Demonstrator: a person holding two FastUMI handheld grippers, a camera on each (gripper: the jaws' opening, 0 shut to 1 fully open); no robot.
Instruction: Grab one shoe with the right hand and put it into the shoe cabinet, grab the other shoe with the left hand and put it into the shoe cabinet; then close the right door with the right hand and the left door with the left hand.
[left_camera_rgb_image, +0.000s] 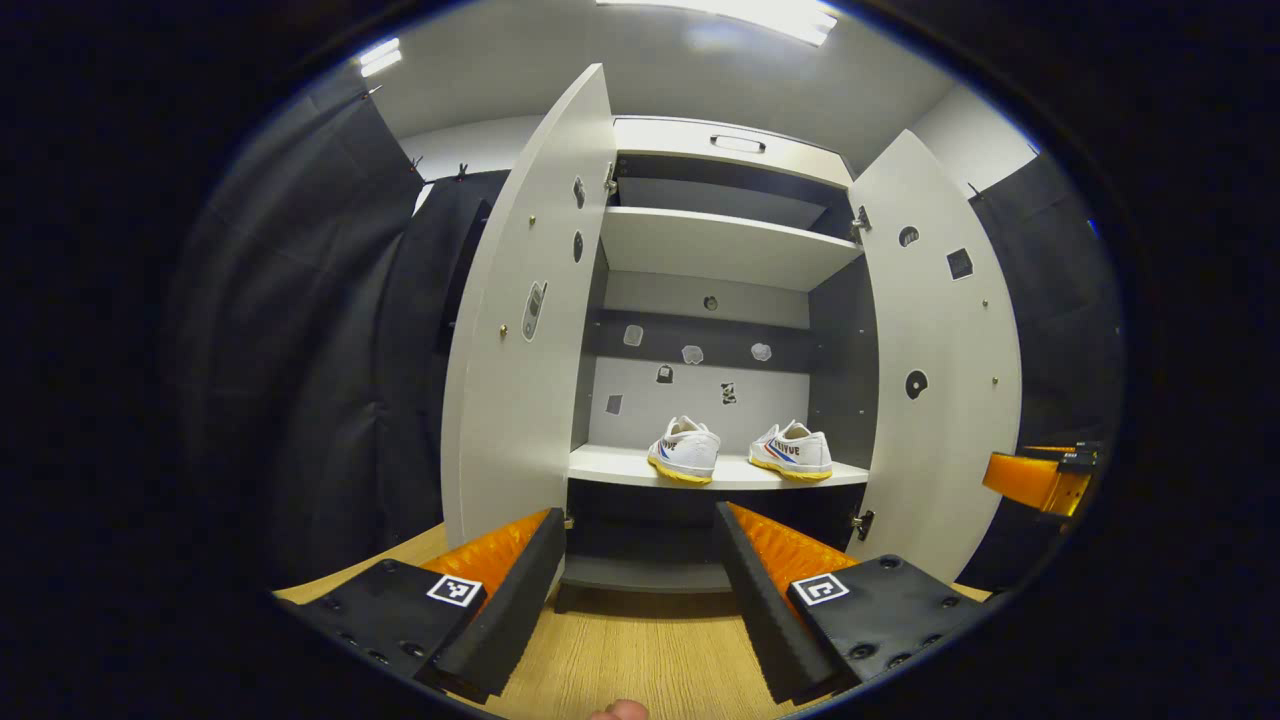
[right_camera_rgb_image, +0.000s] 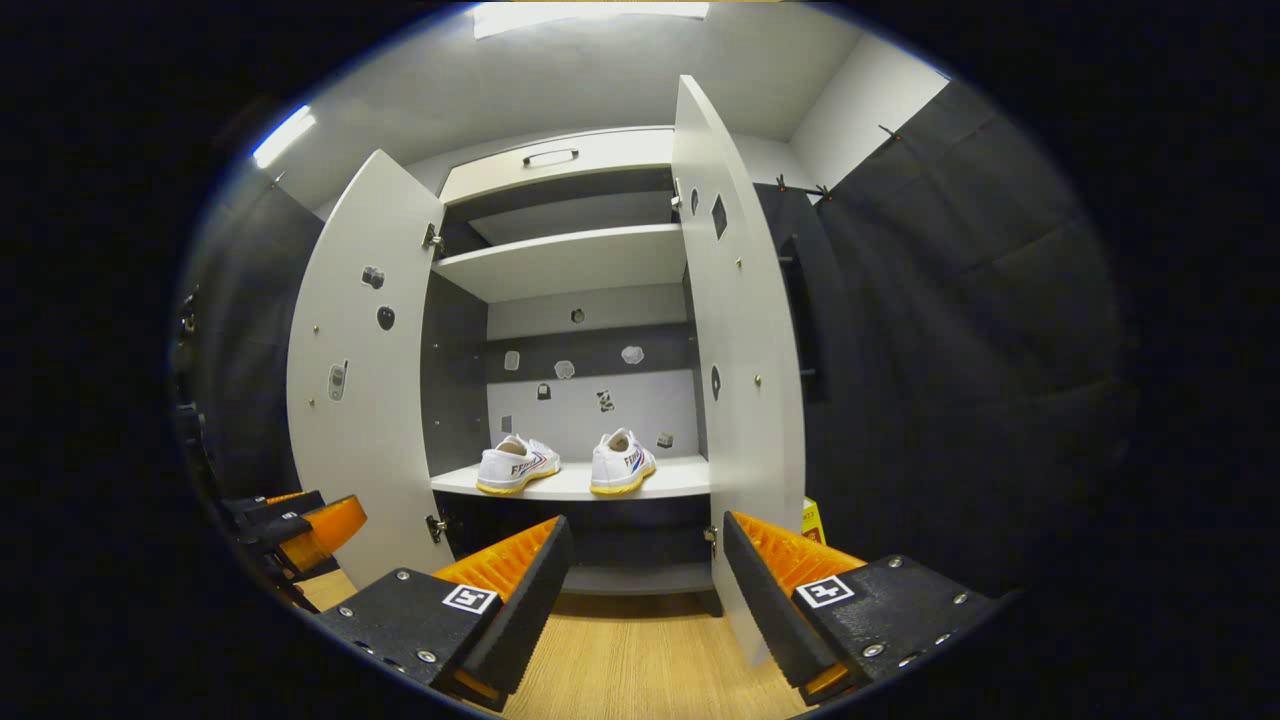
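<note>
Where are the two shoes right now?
Both shoes sit side by side on the cabinet's middle shelf, between the open doors: one shoe left of the other shoe in the left gripper view.

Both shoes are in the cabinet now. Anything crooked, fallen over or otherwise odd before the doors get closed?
Nothing is damaged or tipped. Both white sneakers stand upright on the middle shelf, apart from each other. The left sneaker and right sneaker are angled differently rather than parallel, a loose pairing at most. Left door and right door hang open.
</note>
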